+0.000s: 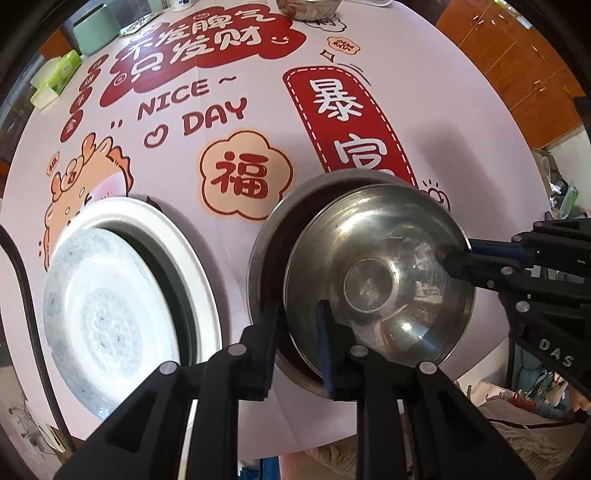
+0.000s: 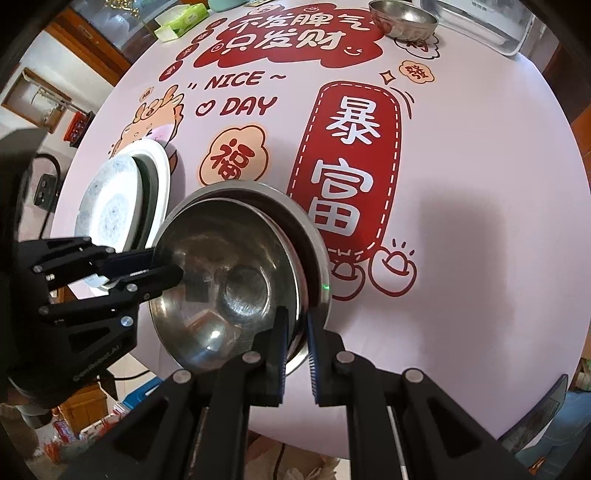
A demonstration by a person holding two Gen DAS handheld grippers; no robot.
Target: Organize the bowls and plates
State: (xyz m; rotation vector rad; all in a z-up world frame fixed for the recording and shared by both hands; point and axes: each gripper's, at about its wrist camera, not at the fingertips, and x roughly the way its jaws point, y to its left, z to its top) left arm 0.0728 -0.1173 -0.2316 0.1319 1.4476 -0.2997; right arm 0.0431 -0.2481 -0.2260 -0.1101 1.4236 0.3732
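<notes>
- Black fingers of the left claw (image 1: 297, 306) fill the bottom of the left wrist view. They point down over the near rim of the inner steel bowl (image 1: 369, 280).
- Its blue pads stand a narrow gap apart with that rim between them. We see a little room on either side, so the pads do not seem to press on the metal.
- From the right edge of the same view comes the right claw (image 2: 295, 314). In its own view at bottom centre, its pads are drawn close together and clamped on the bowl's opposite rim, one pad inside the bowl and one outside.
- We find the inner steel bowl upright and empty, nested in the outer steel bowl (image 1: 266, 251). It sits a little off centre, so a dark crescent of the outer one shows on the upper left.
- Both bowls stand on the table (image 1: 461, 147), at the lower end of the long red banner printed on its pale cloth.
- Just beside the bowls, at lower left of the left wrist view, a patterned plate (image 1: 107, 317) lies on a larger white plate (image 1: 177, 236). The plates and the bowls do not touch.
- Well apart, at the table's far edge in the upper right of the right wrist view, we see another steel bowl (image 2: 402, 22).
- A green tissue box (image 1: 55, 79) lies at the upper left edge of the table.
</notes>
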